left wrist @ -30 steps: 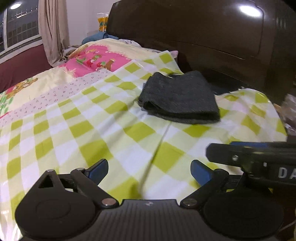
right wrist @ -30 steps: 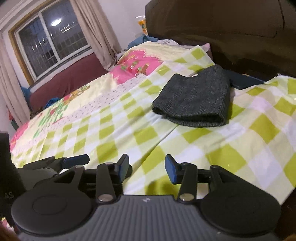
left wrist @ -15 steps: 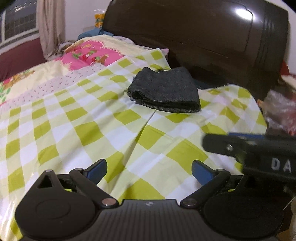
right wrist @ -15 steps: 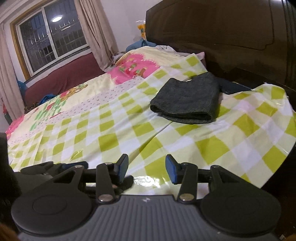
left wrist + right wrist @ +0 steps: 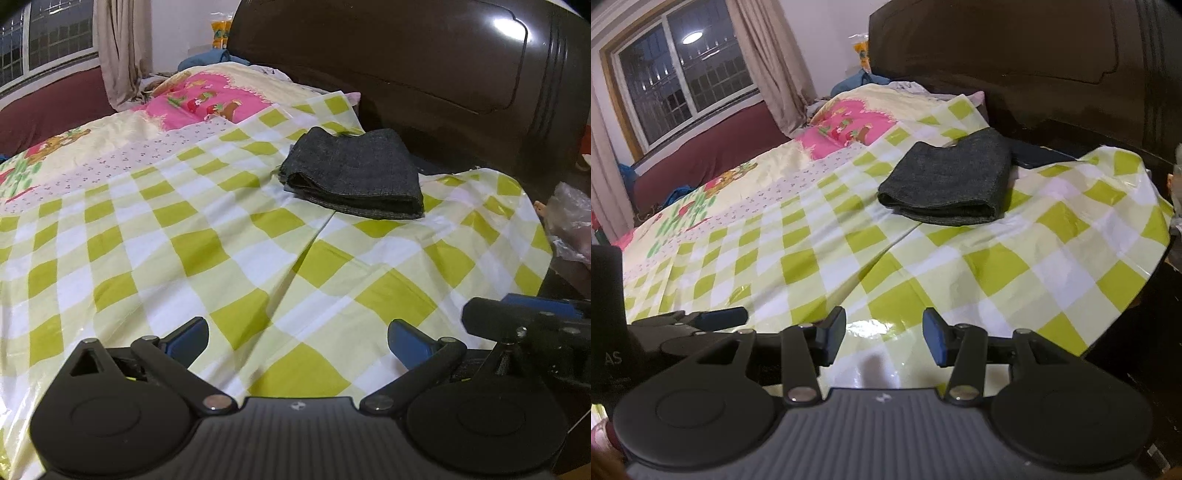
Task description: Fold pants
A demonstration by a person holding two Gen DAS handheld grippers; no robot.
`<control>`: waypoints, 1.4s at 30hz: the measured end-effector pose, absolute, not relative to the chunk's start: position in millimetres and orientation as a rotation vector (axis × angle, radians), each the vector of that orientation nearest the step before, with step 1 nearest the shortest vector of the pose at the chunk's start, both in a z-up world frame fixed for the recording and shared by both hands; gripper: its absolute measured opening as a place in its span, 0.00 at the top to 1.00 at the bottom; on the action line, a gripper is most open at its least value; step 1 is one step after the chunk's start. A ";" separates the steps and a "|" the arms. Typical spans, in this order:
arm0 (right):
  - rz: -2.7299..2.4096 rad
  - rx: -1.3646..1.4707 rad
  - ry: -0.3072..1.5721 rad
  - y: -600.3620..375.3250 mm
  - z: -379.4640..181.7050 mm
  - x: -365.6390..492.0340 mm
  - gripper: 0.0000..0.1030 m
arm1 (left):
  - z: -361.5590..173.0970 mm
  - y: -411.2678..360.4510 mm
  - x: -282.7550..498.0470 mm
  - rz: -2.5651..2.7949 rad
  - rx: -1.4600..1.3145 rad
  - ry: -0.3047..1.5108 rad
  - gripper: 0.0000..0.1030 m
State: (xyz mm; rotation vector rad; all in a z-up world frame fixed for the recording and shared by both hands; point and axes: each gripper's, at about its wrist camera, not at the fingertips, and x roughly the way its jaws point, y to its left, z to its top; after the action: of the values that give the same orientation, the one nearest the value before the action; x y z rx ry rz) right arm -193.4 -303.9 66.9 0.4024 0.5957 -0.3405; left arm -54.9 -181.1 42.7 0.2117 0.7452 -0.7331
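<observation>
The dark grey pants (image 5: pixel 354 177) lie folded into a compact stack on the green-and-white checked sheet (image 5: pixel 207 243), near the dark headboard; they also show in the right wrist view (image 5: pixel 949 184). My left gripper (image 5: pixel 297 338) is open and empty, low over the sheet's near edge, well short of the pants. My right gripper (image 5: pixel 884 332) is open and empty, beside the left one, also well short of the pants. The right gripper shows at the right edge of the left wrist view (image 5: pixel 524 325); the left one shows at the left of the right wrist view (image 5: pixel 713 317).
A tall dark wooden headboard (image 5: pixel 424 70) stands behind the pants. A pink and cream patterned quilt (image 5: pixel 199 99) covers the far side of the bed. A plastic bag (image 5: pixel 572 221) lies off the right edge. A window and curtains (image 5: pixel 687 70) are at far left.
Both grippers have drawn back and shifted a little; the folded pants look farther away than a second ago. The pants have not moved. Both grippers stay open.
</observation>
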 end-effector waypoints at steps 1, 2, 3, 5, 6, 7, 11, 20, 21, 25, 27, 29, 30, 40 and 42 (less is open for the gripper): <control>-0.341 0.408 0.598 -304.6 66.4 -193.9 0.54 | 42.3 -181.3 -55.1 -0.732 0.214 0.746 0.00; -0.341 0.410 0.600 -304.3 66.0 -194.3 0.54 | 41.9 -181.2 -55.7 -0.733 0.216 0.747 0.00; -0.340 0.408 0.602 -303.7 65.8 -194.5 0.54 | 41.5 -181.1 -56.5 -0.733 0.219 0.747 0.00; -0.335 0.405 0.604 -302.5 65.3 -195.1 0.54 | 40.9 -181.3 -57.7 -0.732 0.224 0.747 0.00; -0.333 0.408 0.604 -302.2 65.0 -195.7 0.54 | 40.6 -181.3 -58.1 -0.735 0.225 0.751 0.00; -0.330 0.410 0.603 -302.0 64.7 -196.3 0.54 | 40.6 -181.3 -58.7 -0.736 0.224 0.752 0.00; -0.326 0.415 0.601 -301.7 63.9 -196.8 0.54 | 41.6 -181.9 -61.2 -0.743 0.227 0.763 0.00; -0.343 0.427 0.588 -302.5 63.3 -201.6 0.54 | 41.8 -178.2 -60.8 -0.741 0.209 0.782 0.00; -0.347 0.425 0.587 -302.7 63.1 -202.6 0.54 | 41.4 -177.3 -60.2 -0.734 0.209 0.781 0.00; -0.362 0.418 0.609 -304.5 59.9 -203.8 0.54 | 36.8 -173.8 -55.7 -0.697 0.208 0.794 0.00; -0.367 0.422 0.627 -305.9 56.6 -203.0 0.54 | 35.3 -172.4 -55.3 -0.684 0.209 0.792 0.00; -0.374 0.427 0.644 -307.3 52.8 -201.6 0.54 | 34.8 -170.9 -56.3 -0.681 0.210 0.789 0.00; -0.374 0.433 0.650 -308.3 51.0 -200.9 0.54 | 35.0 -170.7 -57.1 -0.679 0.210 0.788 0.00; -0.391 0.458 0.689 -312.6 40.2 -195.3 0.53 | 40.5 -168.6 -63.0 -0.661 0.217 0.755 0.00; -0.384 0.457 0.692 -310.7 40.1 -193.1 0.52 | 40.9 -171.3 -67.3 -0.654 0.246 0.741 0.00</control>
State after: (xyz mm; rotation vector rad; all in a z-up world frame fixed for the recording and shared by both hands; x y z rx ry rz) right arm -193.1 -310.7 40.1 0.4570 0.6921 -0.3839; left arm -67.3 -171.3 40.9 0.2465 0.7408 -0.6543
